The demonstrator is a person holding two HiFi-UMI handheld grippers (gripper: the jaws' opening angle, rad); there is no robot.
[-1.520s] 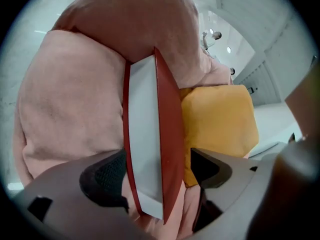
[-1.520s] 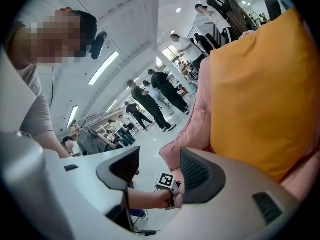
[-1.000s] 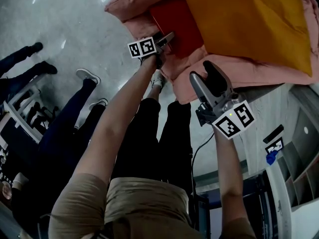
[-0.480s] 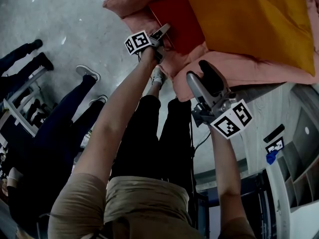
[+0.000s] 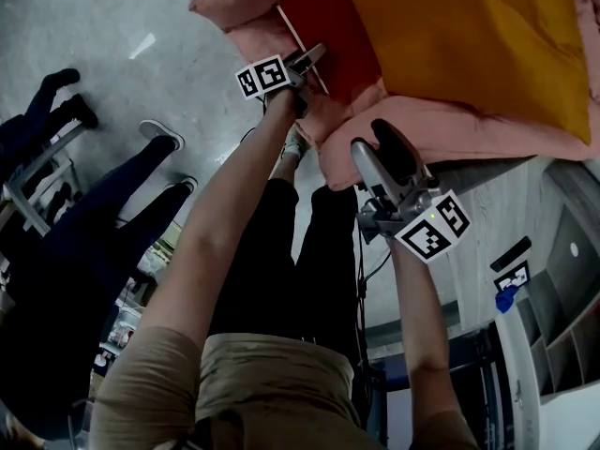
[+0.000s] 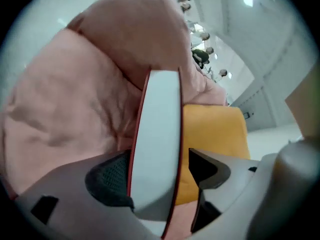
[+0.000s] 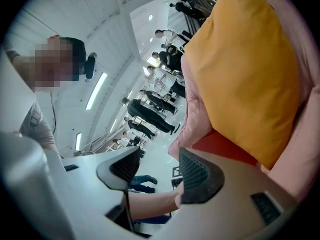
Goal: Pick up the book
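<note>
- The red book [image 6: 155, 134] stood on edge between the left tongs [image 6: 160, 171], with its pale page edge towards them.
- Those tongs were spread around it: one pad lay against the cover, and a gap showed at the other pad.
- The orange pillow [image 5: 469, 36] lay just beyond the book, on the side with the gap.
- The right tongs [image 7: 157, 169] were spread too, with nothing between them. They hung near the pink bedding [image 5: 412, 134] that lay under the book and pillow.

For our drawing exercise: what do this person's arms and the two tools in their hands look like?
Left tongs and right tongs are grey, with black ribbed pads. Each bears a white cube printed with black square markers. The person wears short tan sleeves.
</note>
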